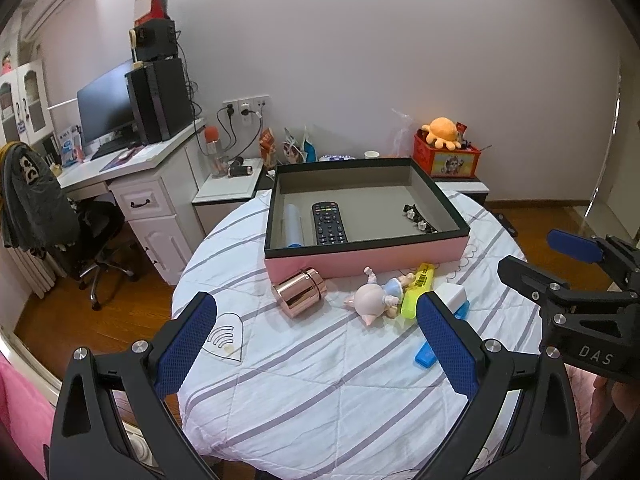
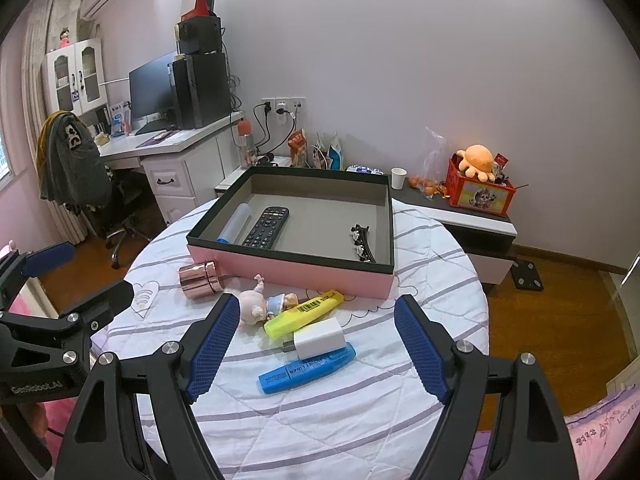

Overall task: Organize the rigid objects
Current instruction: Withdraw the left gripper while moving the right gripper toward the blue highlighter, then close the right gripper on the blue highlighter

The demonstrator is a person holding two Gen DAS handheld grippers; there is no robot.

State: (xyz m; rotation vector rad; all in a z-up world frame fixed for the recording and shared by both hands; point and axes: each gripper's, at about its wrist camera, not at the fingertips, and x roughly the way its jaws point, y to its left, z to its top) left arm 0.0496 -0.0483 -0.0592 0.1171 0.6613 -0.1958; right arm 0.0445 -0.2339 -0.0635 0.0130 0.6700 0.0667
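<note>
A big pink box point(image 2: 288, 270) sits on the round table point(image 2: 320, 408). Inside lie a black remote point(image 2: 266, 227), a pale tube point(image 2: 236, 224) and a hair clip point(image 2: 362, 242). In front lie a shiny tin point(image 2: 199, 280), pig doll point(image 2: 262, 304), two markers and a white plug point(image 2: 320, 340). The left gripper point(image 1: 316, 340) and right gripper point(image 2: 316, 346) are both wide open, holding nothing.

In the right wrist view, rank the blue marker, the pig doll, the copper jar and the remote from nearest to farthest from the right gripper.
1. Blue marker, between the open jaws of the right gripper.
2. Pig doll, just past the left finger.
3. Copper jar, farther left, by the box.
4. Remote, inside the pink box.
</note>
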